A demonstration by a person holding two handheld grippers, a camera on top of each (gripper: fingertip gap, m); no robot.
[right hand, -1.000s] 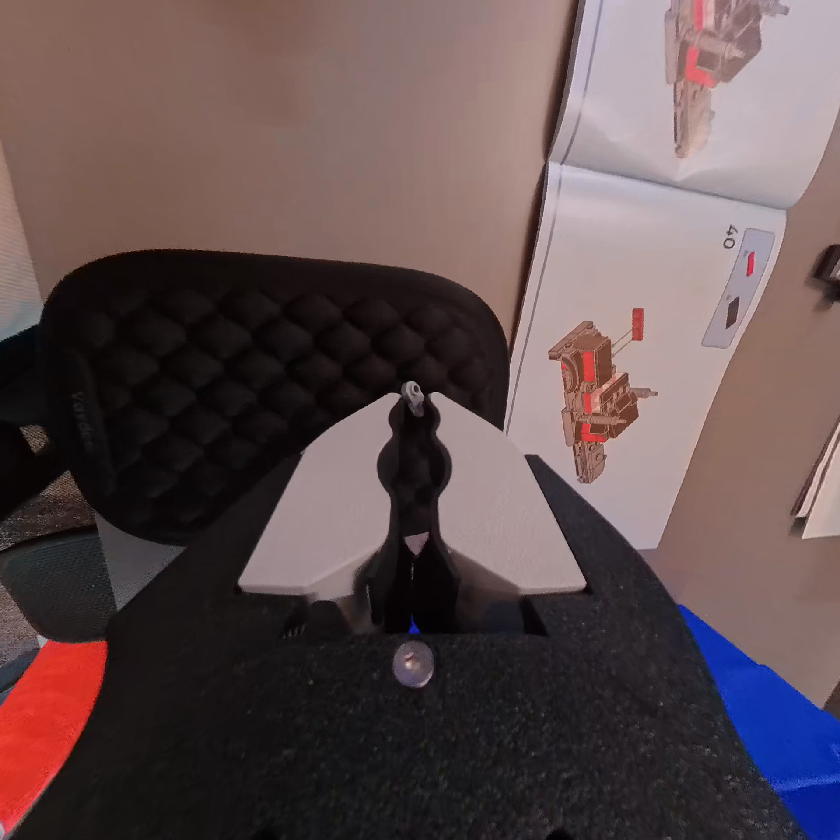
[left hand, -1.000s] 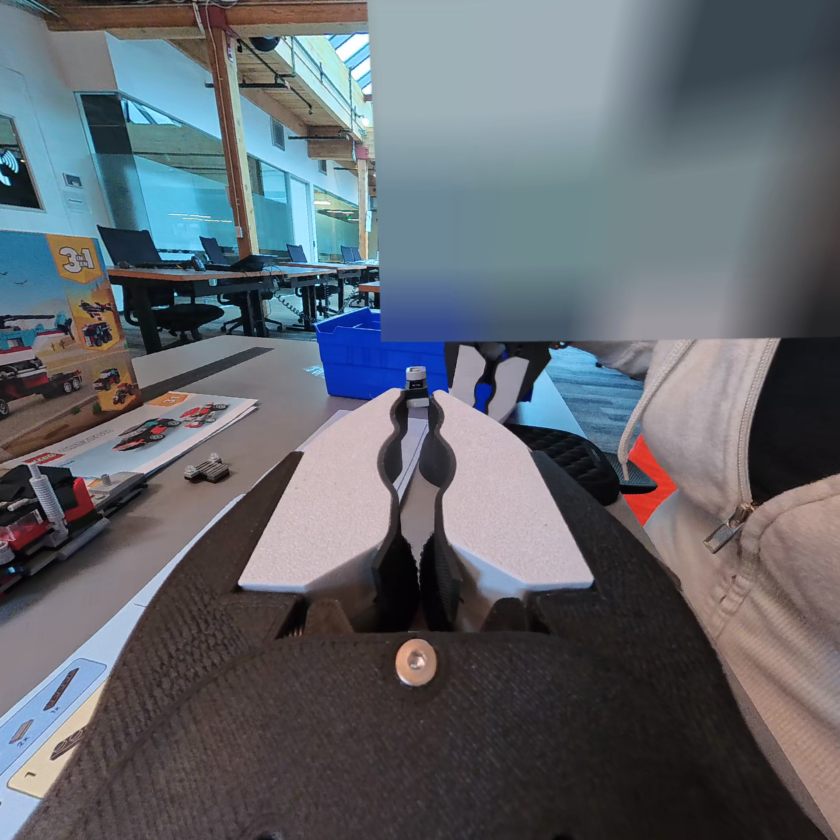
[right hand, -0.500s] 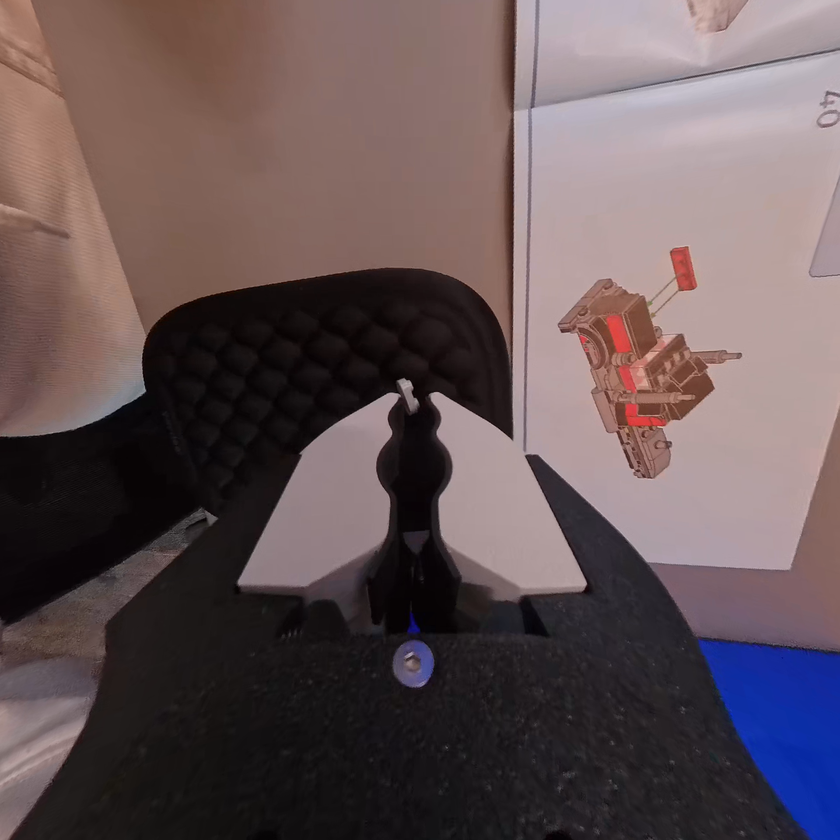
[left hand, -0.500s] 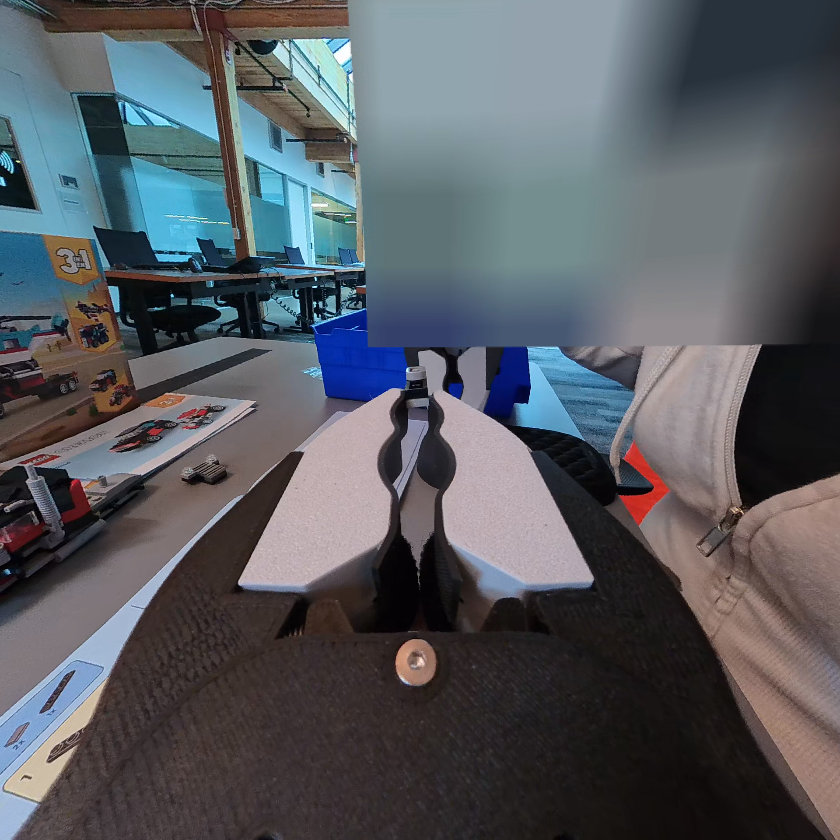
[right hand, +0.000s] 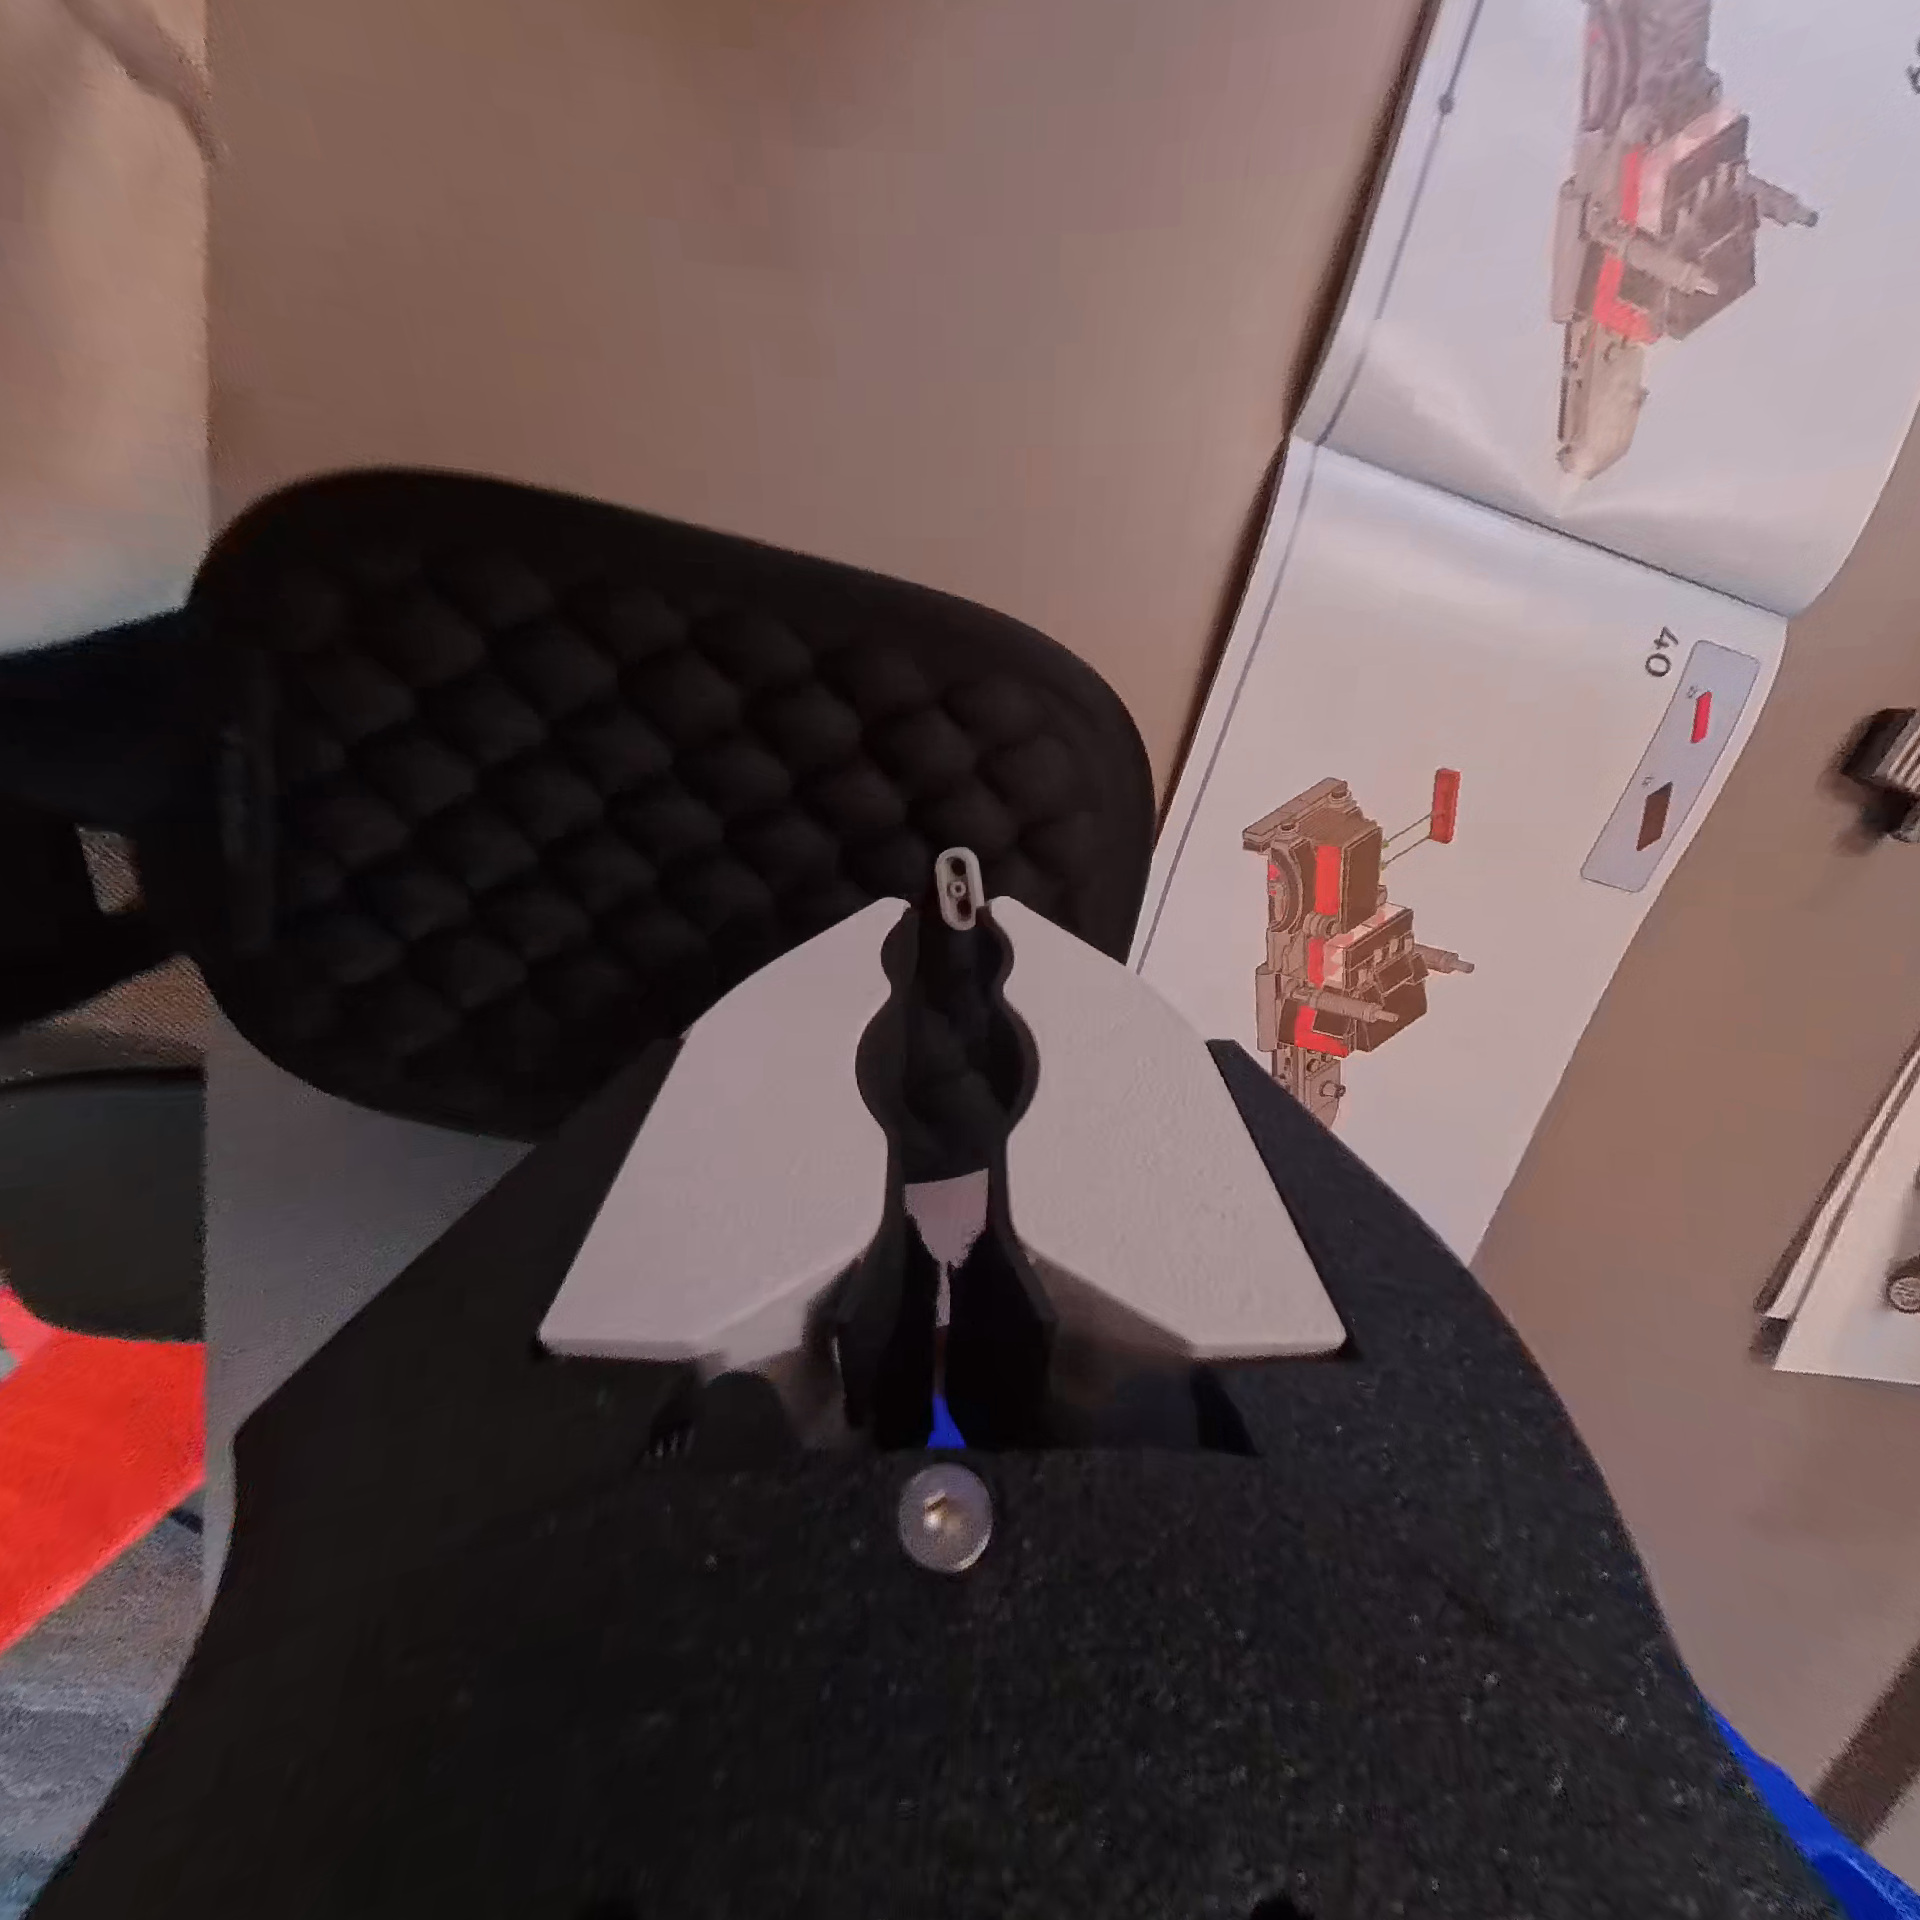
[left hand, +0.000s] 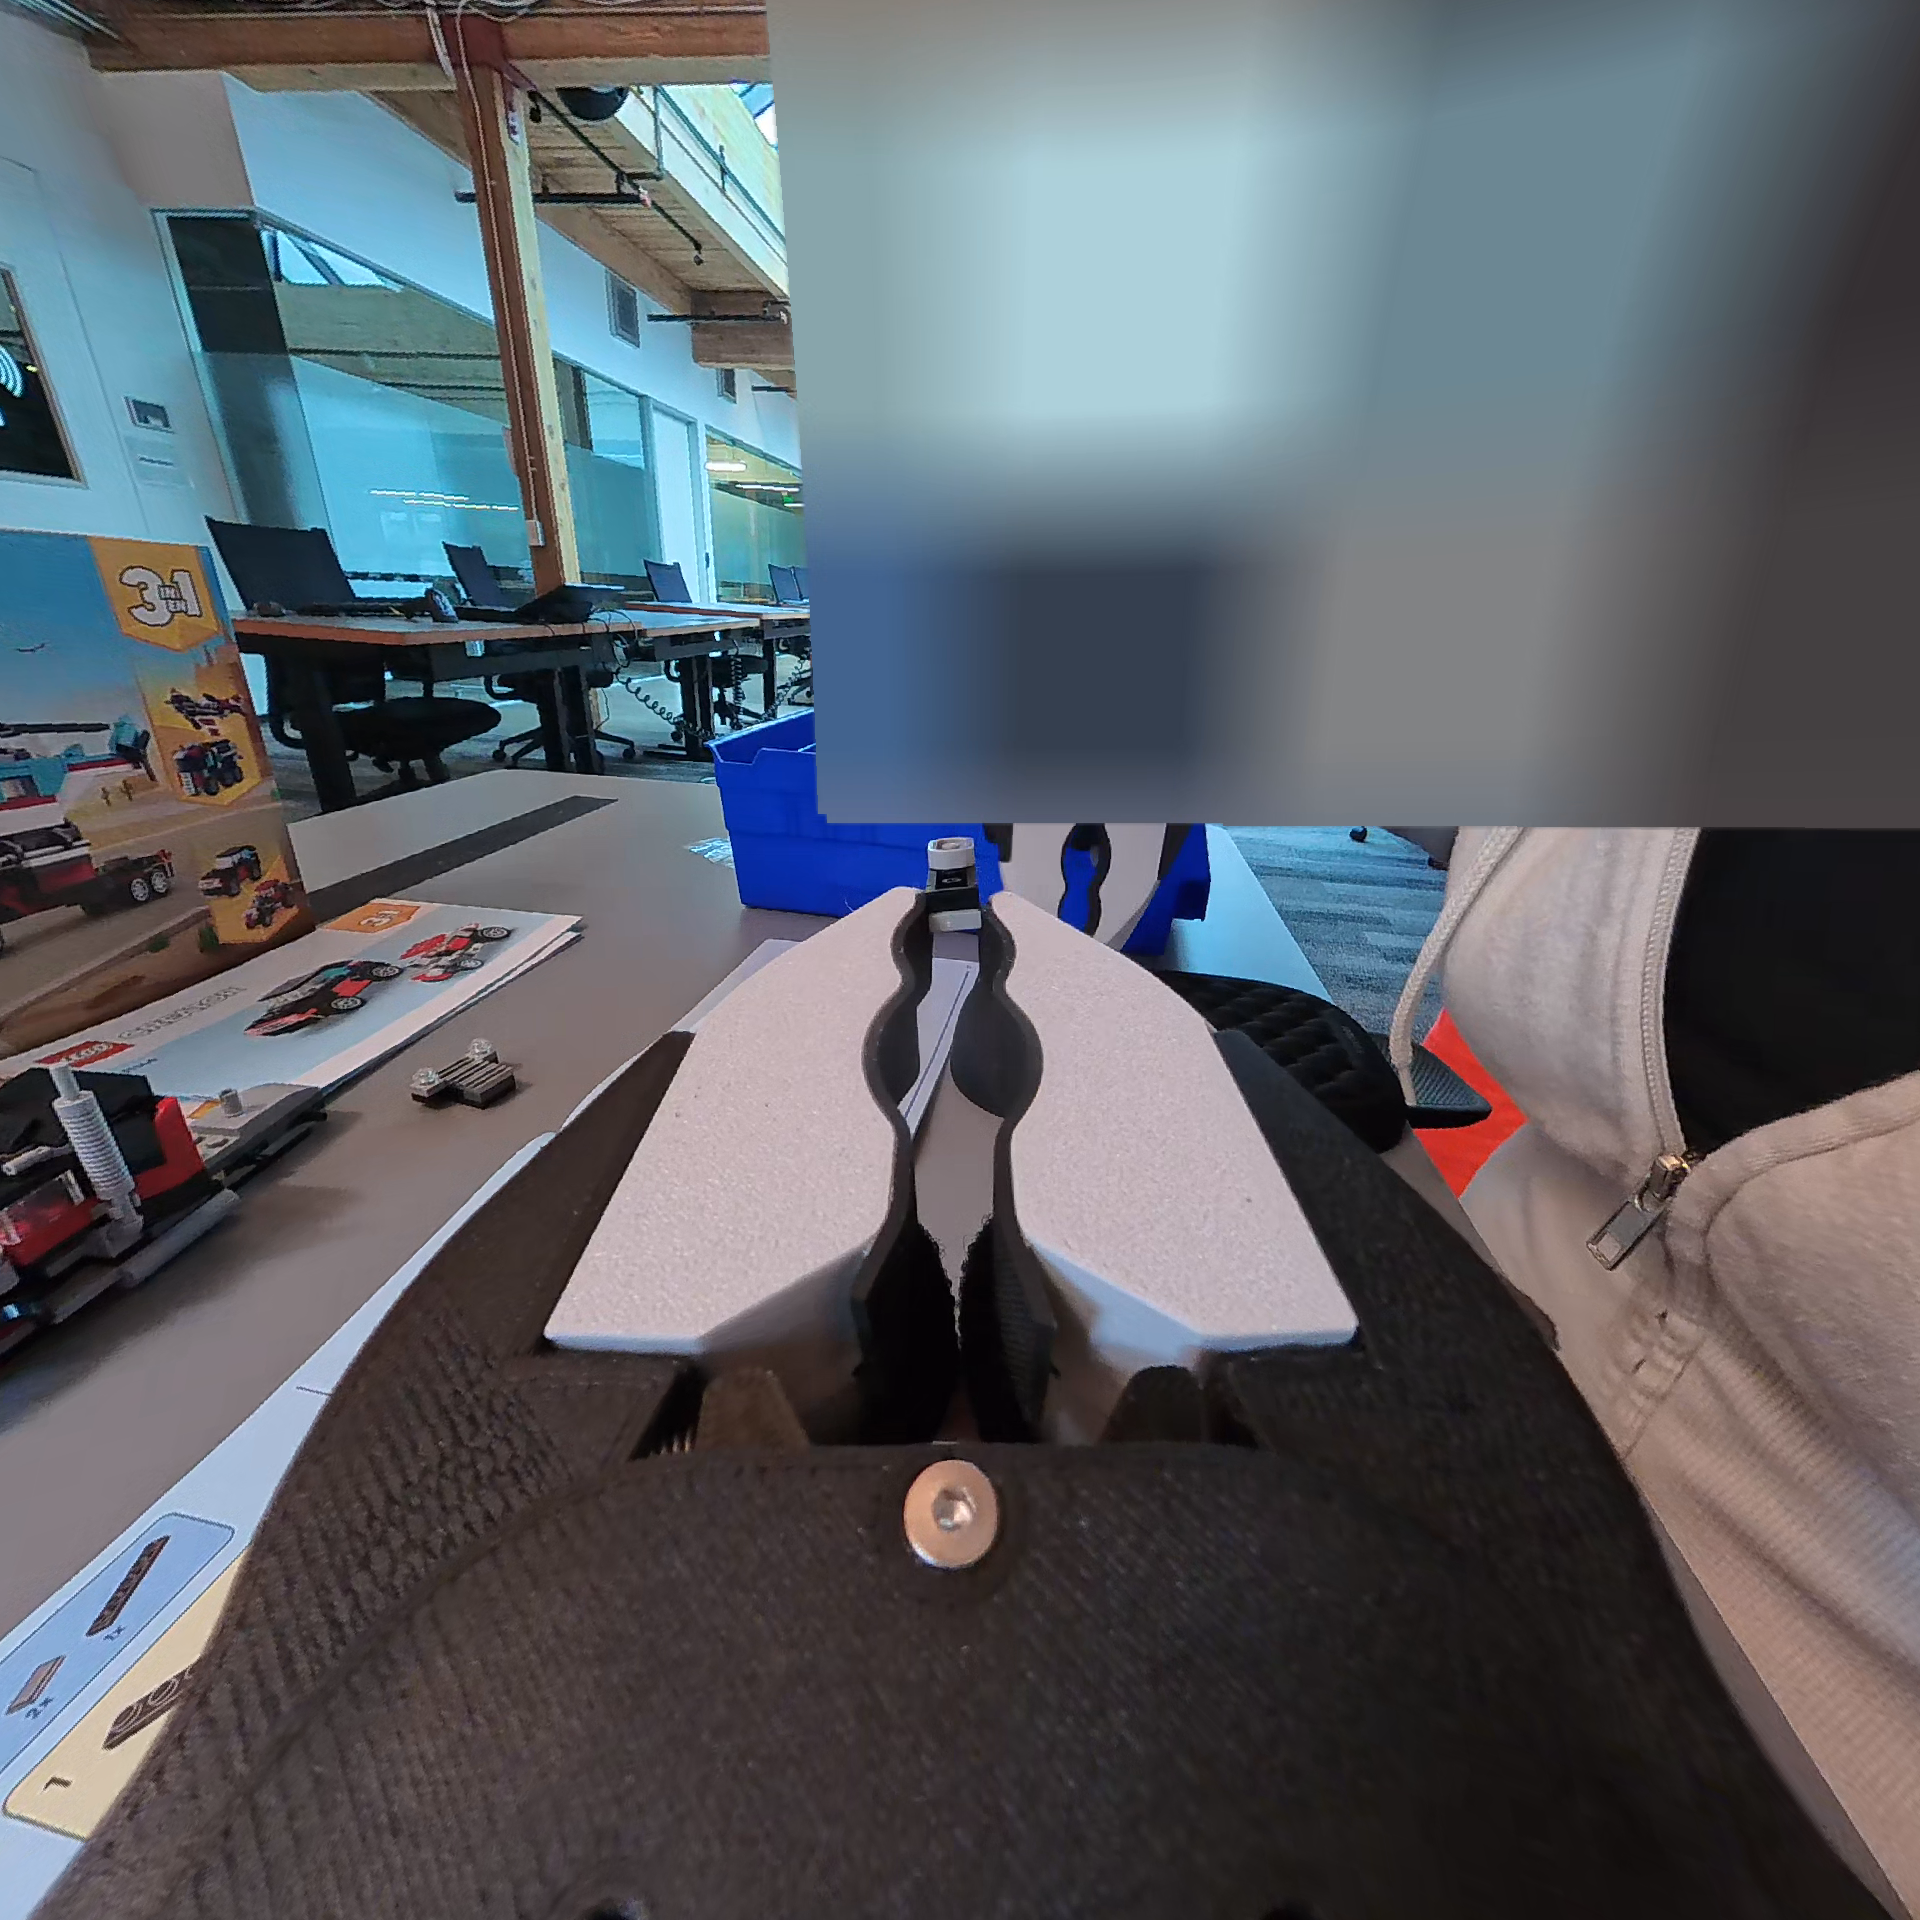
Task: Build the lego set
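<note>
Lego model [left hand: 83, 1195] cut off at left edge

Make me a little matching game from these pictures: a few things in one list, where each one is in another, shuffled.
Things:
1. small grey and black piece
2. tiny light grey piece
3. blue bin
4. partly built red and black model

Places:
A. on the table, far left
B. pinched in the left gripper
C. pinched in the right gripper
D. on the table beyond the left gripper

Pairs: 1-B, 2-C, 3-D, 4-A
</note>
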